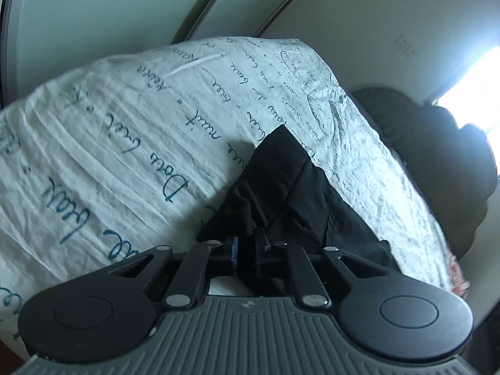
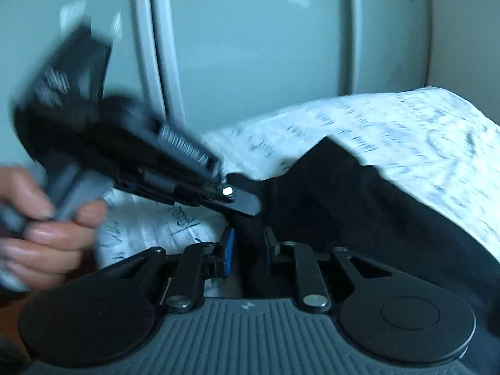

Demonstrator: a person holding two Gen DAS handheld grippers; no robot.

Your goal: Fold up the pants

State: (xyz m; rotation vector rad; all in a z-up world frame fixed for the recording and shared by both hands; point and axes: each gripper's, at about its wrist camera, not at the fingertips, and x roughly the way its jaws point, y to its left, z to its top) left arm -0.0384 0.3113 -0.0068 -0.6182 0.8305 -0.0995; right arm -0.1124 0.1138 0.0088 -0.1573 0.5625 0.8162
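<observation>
White bedding [image 1: 131,131] printed with blue cursive script covers the bed, pale wardrobe doors [image 2: 256,62] behind it; the black pants [image 1: 290,187] lie on that bedding, one pointed end stretching away across it; the left gripper [image 1: 247,243] is pinched on the near edge of the pants, its fingers close together with dark cloth between them; the right gripper [image 2: 250,247] likewise clamps a fold of the pants, just beside the left gripper, whose blurred body and the left hand [image 2: 47,228] holding it show in the right wrist view; on the bedding the word "nuit" reads fairly clearly, the other script being too slanted or blurred.
</observation>
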